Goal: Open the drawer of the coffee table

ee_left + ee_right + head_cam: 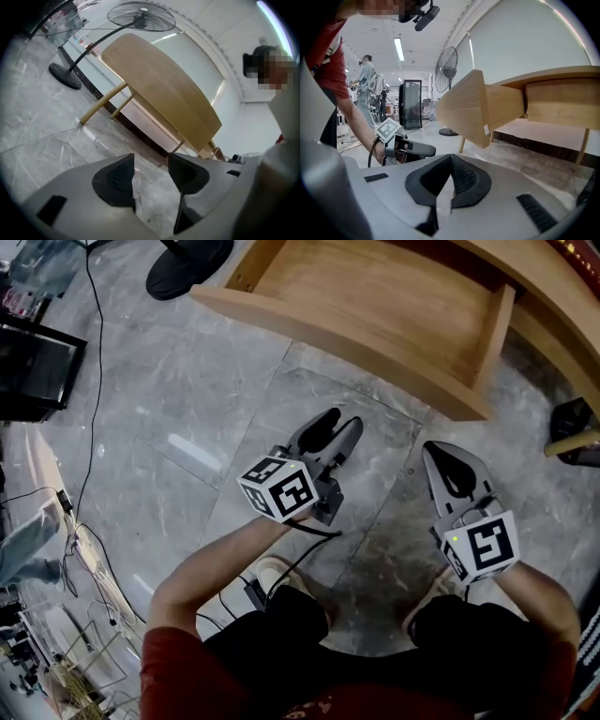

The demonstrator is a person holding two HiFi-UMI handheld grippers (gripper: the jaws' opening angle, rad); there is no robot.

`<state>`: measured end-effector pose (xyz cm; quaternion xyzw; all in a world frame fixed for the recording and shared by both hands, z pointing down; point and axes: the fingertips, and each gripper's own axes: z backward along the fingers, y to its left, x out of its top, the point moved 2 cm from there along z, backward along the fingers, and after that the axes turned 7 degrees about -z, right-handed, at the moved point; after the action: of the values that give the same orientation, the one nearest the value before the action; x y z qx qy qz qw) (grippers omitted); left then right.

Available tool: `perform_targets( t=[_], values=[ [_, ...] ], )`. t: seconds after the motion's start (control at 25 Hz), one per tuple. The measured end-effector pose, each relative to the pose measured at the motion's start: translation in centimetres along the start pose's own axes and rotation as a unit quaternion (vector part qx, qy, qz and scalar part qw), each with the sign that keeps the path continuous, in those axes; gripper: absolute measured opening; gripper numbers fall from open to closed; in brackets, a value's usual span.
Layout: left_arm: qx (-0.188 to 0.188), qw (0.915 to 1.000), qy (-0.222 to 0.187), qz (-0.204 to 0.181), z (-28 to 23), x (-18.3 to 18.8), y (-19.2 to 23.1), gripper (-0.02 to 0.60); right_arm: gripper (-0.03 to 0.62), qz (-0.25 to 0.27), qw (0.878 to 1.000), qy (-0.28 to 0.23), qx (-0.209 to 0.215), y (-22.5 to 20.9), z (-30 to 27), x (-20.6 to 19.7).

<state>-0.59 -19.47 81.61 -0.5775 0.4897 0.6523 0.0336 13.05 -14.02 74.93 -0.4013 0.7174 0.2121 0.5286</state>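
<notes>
The coffee table's wooden drawer (pixel 375 306) stands pulled out over the grey floor, and its inside is bare. The table top (pixel 553 310) runs along the upper right. Both grippers hang in the air in front of the drawer, apart from its front panel (pixel 337 348). My left gripper (pixel 341 418) is open, with nothing between its jaws. My right gripper (pixel 431 451) is shut on nothing. In the left gripper view the left gripper (pixel 151 171) points at the tilted table (pixel 159 89). The right gripper view shows the right gripper (pixel 451 157) below the drawer (pixel 473 108).
A standing fan's black base (pixel 187 263) rests left of the drawer. A black box (pixel 33 371) and a cable (pixel 94 427) lie at the left. A dark object (pixel 574 423) sits by the table at the right. A person (pixel 365 75) stands far off.
</notes>
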Motion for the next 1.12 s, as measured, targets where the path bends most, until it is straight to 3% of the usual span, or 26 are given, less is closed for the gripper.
perform_targets(
  t=[0.12,0.24,0.36,0.52,0.72,0.8,1.12],
  values=[
    [0.049,0.9956,0.013,-0.078,0.2,-0.5,-0.2,0.222,-0.003,-0.003,1.0,0.001,-0.001,-0.1,0.3,-0.3],
    [0.094,0.9832,0.009,-0.156,0.7,-0.3,-0.2,0.221,-0.003,-0.002,1.0,0.001,-0.001,-0.3,0.5,-0.4],
    [0.127,0.9713,-0.008,-0.201,0.8,-0.5,-0.4,0.221,-0.003,-0.012,1.0,-0.001,-0.011,-0.8,0.6,-0.5],
    [0.134,0.9553,0.008,-0.264,0.3,-2.2,-1.5,0.221,-0.003,-0.032,0.999,-0.004,-0.016,-0.9,0.3,-0.3],
    [0.134,0.9273,0.002,-0.349,0.4,-1.7,-2.7,0.221,-0.003,-0.035,0.999,-0.009,-0.04,-1.4,0.5,-0.6],
    [0.137,0.9195,0.002,-0.368,0.6,-1.6,-2.6,0.221,-0.003,-0.035,0.998,-0.007,-0.049,-1.8,0.5,-0.9],
    [0.141,0.9222,-0.004,-0.36,1.4,-1.1,-2.0,0.219,-0.003,-0.028,0.998,-0.001,-0.049,-1.6,0.8,-1.5]
  ],
)
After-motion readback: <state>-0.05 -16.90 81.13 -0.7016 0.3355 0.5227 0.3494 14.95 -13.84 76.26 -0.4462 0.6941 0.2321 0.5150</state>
